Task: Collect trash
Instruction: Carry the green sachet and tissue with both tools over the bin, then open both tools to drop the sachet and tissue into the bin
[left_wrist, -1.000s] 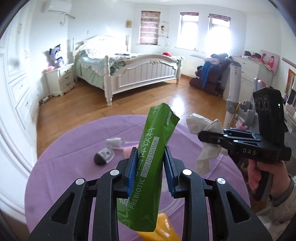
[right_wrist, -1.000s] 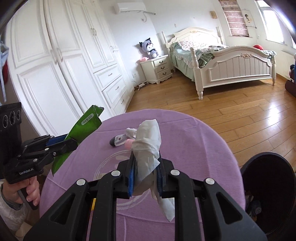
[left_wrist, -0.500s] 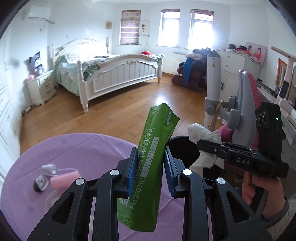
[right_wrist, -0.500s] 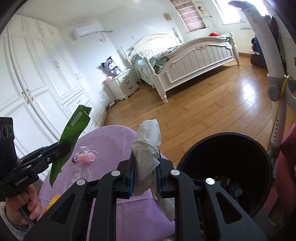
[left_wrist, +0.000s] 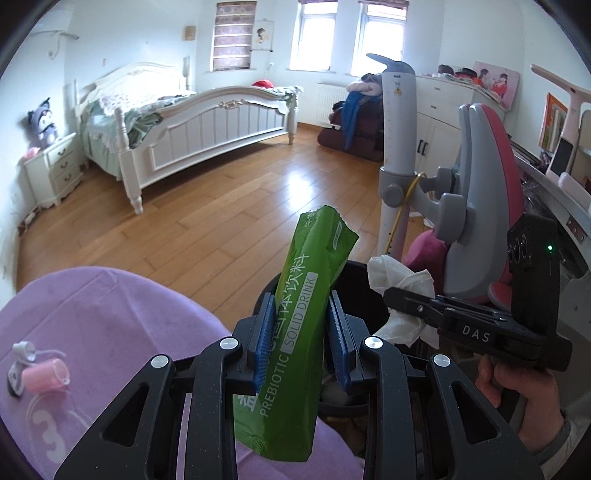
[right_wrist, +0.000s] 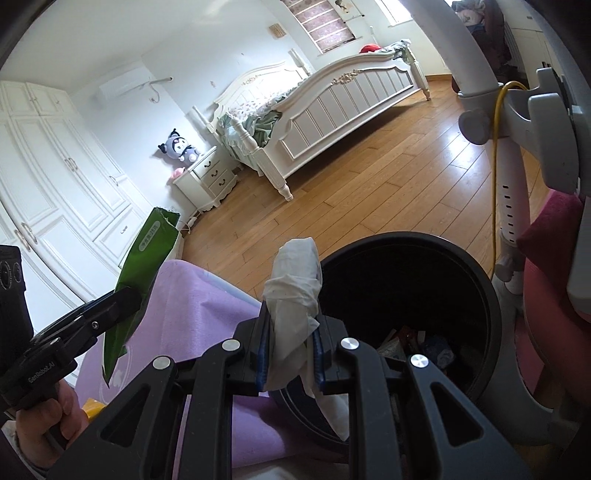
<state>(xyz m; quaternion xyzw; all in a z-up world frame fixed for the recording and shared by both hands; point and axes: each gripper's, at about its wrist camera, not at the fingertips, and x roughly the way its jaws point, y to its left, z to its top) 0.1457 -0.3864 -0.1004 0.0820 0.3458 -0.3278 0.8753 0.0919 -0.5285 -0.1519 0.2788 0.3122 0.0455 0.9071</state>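
Since 1 second ago, both grippers are swinging away from the middle of the purple table toward the black trash bin, which is now filling the right part of the right wrist view. In my judgement the carrying step is almost finishing and the dropping is coming next.

Nearest in the left wrist view, the left gripper is closing its 2 blue pads on the green drink sachet. The gap between the pads is narrow, only as wide as the flat packet, and the sachet is standing nearly upright, a little tilted to the right. It is sitting over the table edge with the bin rim just behind it, so it seems not fully above the opening yet.

In the right wrist view, the right gripper is pinching a crumpled white tissue between its pads, with 1 loose end hanging down below the fingers. The tissue is hanging at the near rim of the bin, and some trash is already lying inside.

Farther on the table, a small pink cylinder and a small white and black thing beside it are remaining; I cannot tell if they are trash. Behind, the wooden floor and the white bed are showing.
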